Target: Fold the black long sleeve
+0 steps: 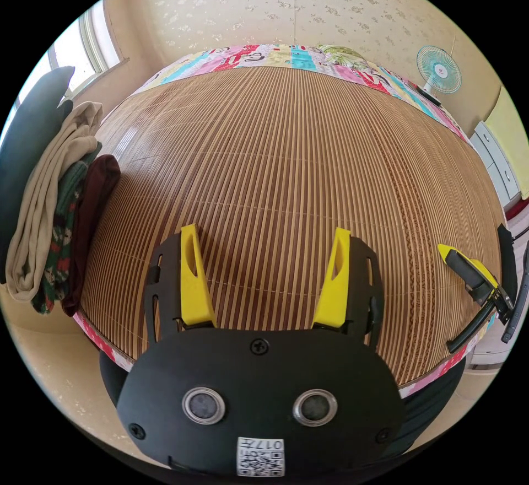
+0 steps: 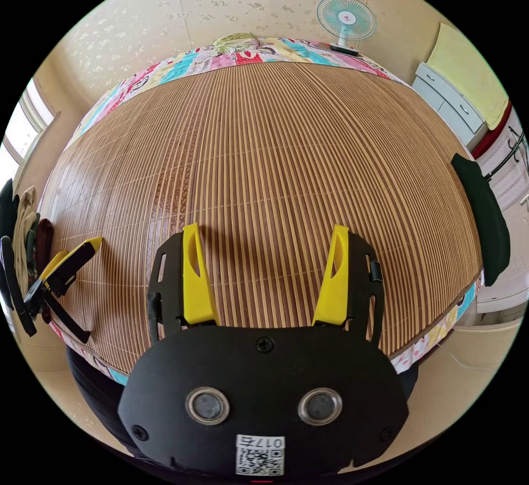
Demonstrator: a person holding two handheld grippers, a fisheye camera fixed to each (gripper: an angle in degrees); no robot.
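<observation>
A dark garment (image 1: pixel 36 132) hangs over the bed's left edge in the left gripper view, beside a pile of clothes; I cannot tell if it is the black long sleeve. Another dark folded garment (image 2: pixel 485 220) lies at the bed's right edge in the right gripper view. My left gripper (image 1: pixel 264 242) hovers open over the bare bamboo mat (image 1: pixel 286 165), nothing between its yellow fingers. My right gripper (image 2: pixel 264 242) is open too, above the mat (image 2: pixel 275 165). Each gripper shows in the other's view: the right gripper (image 1: pixel 454 256) at the right, the left gripper (image 2: pixel 77 251) at the left.
The pile at the left edge holds a beige garment (image 1: pixel 41 204), a green patterned one (image 1: pixel 60 231) and a maroon one (image 1: pixel 91 204). A patchwork sheet (image 1: pixel 286 58) borders the mat. A fan (image 2: pixel 346 16) and a grey drawer unit (image 2: pixel 449 102) stand by the far wall.
</observation>
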